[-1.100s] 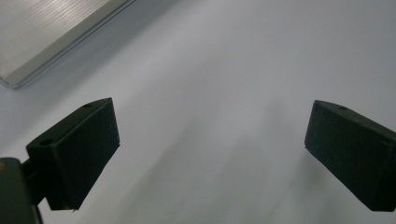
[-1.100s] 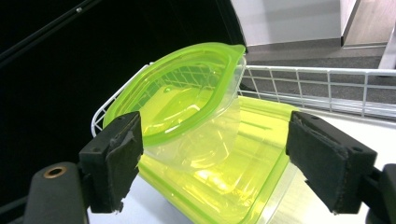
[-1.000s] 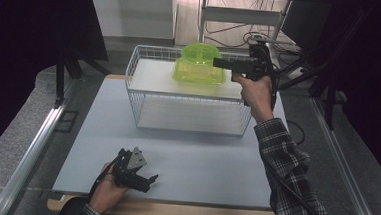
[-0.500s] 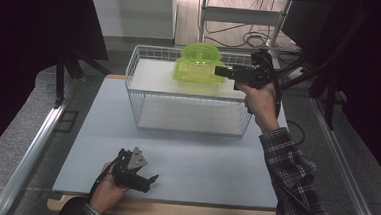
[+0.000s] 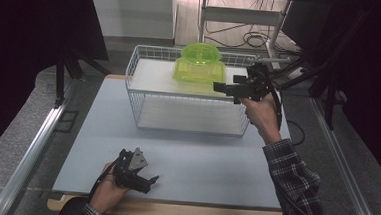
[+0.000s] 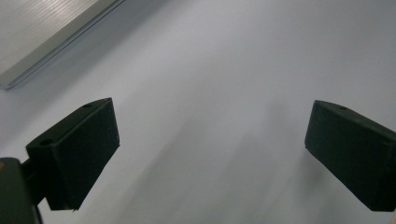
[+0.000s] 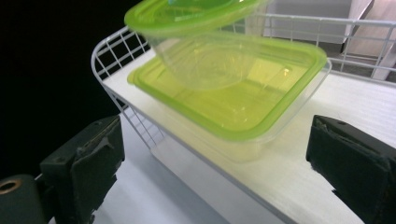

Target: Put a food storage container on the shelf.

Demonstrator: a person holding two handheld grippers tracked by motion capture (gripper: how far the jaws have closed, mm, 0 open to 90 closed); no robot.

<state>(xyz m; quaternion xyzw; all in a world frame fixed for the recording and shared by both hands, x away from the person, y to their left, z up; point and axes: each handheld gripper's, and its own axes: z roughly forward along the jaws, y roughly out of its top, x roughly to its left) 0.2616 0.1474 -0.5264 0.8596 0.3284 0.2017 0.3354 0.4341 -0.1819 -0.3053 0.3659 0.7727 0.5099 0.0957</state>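
Note:
A rectangular clear container with a lime-green lid [image 5: 199, 73] [image 7: 252, 107] sits on the top shelf of a white wire rack [image 5: 130, 70] [image 7: 109, 53]. A round clear bowl with a green lid [image 5: 201, 53] [image 7: 201, 65] rests on top of it. My right gripper [image 5: 219, 87] [image 7: 215, 163] hovers just off the rack's front right edge, pointing at the containers. Its jaws have just been opening and stand wide apart with nothing between them. My left gripper [image 5: 151, 181] [image 6: 210, 149] lies low over the table near the front edge, open and holding nothing.
The rack stands at the back of a pale grey table [image 5: 200, 158] and has a bare lower shelf [image 5: 188, 117]. A metal rail [image 5: 30, 153] runs along the left side. Cables and a stand [image 5: 244, 20] lie behind the rack.
The right gripper has pulled back from the green containers toward the person and a little lower, and its jaws have spread wider. Both containers stay stacked on the shelf. The left gripper has not moved.

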